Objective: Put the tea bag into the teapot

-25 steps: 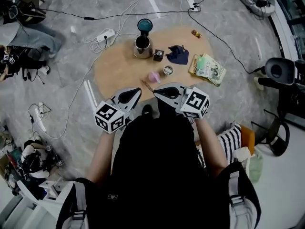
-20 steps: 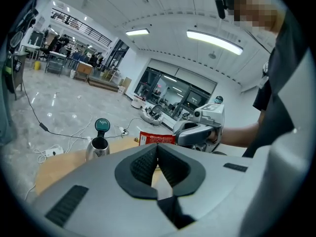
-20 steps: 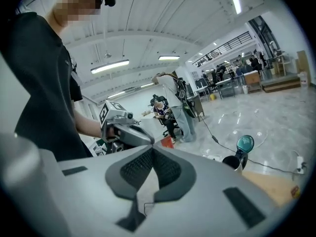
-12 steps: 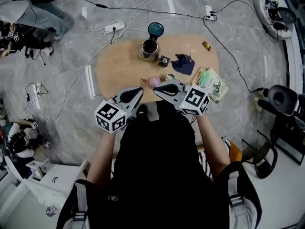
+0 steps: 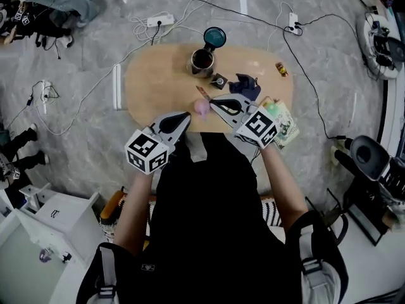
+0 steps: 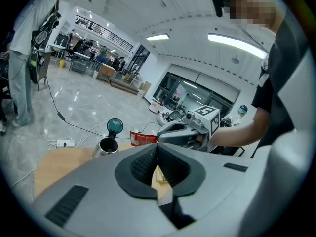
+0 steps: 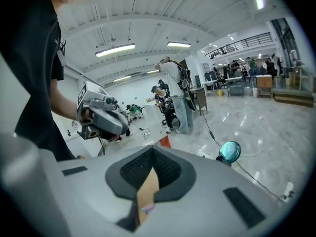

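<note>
The open steel teapot (image 5: pixel 202 61) stands at the table's far side, its teal lid (image 5: pixel 214 38) lying just behind it. My right gripper (image 5: pixel 212 100) reaches over the near table edge, shut on the red tea bag (image 5: pixel 202 94), which sticks out past its tips. From the left gripper view that tea bag (image 6: pixel 143 138) hangs right of the teapot (image 6: pixel 106 145), well short of it. My left gripper (image 5: pixel 183 116) hovers at the table's near edge, jaws together with nothing between them. The right gripper view shows only a red corner of the tea bag (image 7: pixel 165 142) and the lid (image 7: pixel 230 151).
On the oval wooden table (image 5: pixel 152 87) lie a pink object (image 5: pixel 202 107), a small dark box (image 5: pixel 219 80), a dark blue cloth (image 5: pixel 243 86), green packets (image 5: pixel 278 116) and a small item (image 5: pixel 281 69). A power strip (image 5: pixel 158 21) and cables cross the floor behind.
The head view has shifted, so the table sits more central. My right gripper has moved forward over the table edge with the tea bag still held. The left gripper stays beside it.
</note>
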Tool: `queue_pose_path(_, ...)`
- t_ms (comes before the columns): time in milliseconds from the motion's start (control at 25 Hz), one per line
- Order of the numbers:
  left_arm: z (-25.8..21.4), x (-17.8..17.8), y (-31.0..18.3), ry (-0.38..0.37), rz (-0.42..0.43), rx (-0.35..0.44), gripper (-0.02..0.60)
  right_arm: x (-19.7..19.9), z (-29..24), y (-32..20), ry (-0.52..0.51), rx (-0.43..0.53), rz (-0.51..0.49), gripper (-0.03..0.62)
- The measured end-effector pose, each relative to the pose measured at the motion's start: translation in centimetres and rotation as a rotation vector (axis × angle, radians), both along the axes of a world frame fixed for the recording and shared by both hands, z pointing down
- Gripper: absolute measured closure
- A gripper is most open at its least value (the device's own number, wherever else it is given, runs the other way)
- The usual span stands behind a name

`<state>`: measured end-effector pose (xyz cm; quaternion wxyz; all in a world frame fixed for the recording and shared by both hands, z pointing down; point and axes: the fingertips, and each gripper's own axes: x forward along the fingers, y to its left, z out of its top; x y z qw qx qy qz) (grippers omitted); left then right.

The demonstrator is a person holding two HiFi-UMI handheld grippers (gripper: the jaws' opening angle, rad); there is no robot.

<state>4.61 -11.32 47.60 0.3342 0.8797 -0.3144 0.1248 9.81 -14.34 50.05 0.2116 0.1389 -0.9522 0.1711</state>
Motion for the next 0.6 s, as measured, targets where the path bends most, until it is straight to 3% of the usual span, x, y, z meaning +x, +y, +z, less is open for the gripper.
queue_pose_path(240, 0.7, 1.3, -0.3, -0.015, -0.043, -0.009, 0.572, 0.6, 3.5, -2.0, 0.050, -0.004, -0.056, 0.588)
queue_pose_path(600, 3.0, -0.1, 0.0, 0.007, -0.089, -0.064, 0.572, -0.2, 8.2, -5.3, 0.124, -0.014, -0.052, 0.588)
